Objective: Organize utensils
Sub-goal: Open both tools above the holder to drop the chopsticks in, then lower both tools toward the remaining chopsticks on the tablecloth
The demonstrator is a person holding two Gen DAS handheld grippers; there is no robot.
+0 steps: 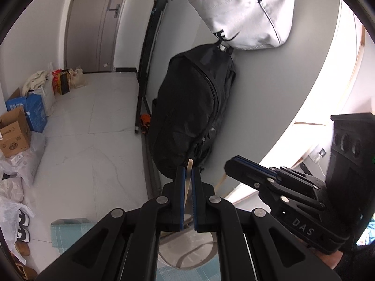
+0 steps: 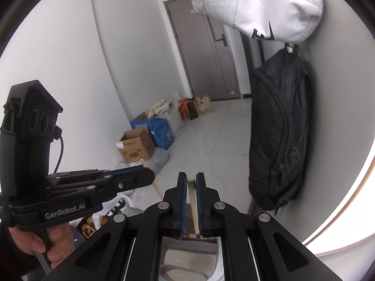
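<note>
In the left wrist view my left gripper [image 1: 187, 169] is shut on a thin wooden stick [image 1: 188, 178]. The stick's tip pokes up past the blue pads. The same gripper [image 2: 151, 173] shows at the left of the right wrist view, held by a hand [image 2: 35, 243], with the stick [image 2: 156, 187] passing through its jaws. My right gripper [image 2: 191, 175] is shut on a flat wooden utensil handle [image 2: 193, 201] that runs back between its pads. It appears again at the right in the left wrist view as the right gripper [image 1: 228, 164]. Both point slightly downward, side by side.
A black backpack [image 1: 194, 107] and a white bag [image 1: 243, 11] hang on the grey wall ahead. Cardboard boxes [image 2: 137, 147], plastic bags and shoes line the tiled floor by a door [image 2: 204, 53]. A pale round container [image 1: 187, 250] on a teal mat [image 1: 68, 231] lies below the jaws.
</note>
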